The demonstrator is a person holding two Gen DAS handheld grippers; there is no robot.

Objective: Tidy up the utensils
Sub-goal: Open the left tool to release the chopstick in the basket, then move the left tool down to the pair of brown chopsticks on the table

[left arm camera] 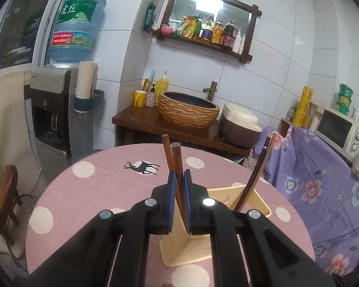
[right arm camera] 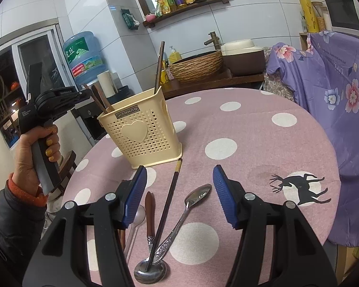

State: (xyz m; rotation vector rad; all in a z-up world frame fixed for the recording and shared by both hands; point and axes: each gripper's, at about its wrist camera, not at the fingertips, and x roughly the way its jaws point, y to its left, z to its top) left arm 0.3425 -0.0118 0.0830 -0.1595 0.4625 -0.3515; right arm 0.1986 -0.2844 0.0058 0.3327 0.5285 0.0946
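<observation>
My left gripper [left arm camera: 179, 172] is shut on a pair of brown wooden chopsticks [left arm camera: 176, 157]. They stand tilted, with their lower ends inside the cream perforated utensil holder [left arm camera: 241, 191]. A dark chopstick pair [left arm camera: 258, 169] leans in the holder's far corner. In the right wrist view a hand holds the left gripper [right arm camera: 88, 93] at the holder's [right arm camera: 141, 131] left rim. My right gripper [right arm camera: 179, 169] is open and holds nothing, low over the loose utensils on the table. These are a metal spoon [right arm camera: 193, 205], a dark chopstick [right arm camera: 167, 205], a brown-handled spoon [right arm camera: 149, 215] and a pale spoon [right arm camera: 136, 220].
The round table wears a pink dotted cloth [right arm camera: 251, 131] with a deer print [right arm camera: 301, 186]. Behind it stand a water dispenser [left arm camera: 59, 100], a wooden counter with a woven basin [left arm camera: 189, 110] and a rice cooker [left arm camera: 241, 124]. A purple floral cover [left arm camera: 323, 179] lies right and a chair [left arm camera: 7, 191] left.
</observation>
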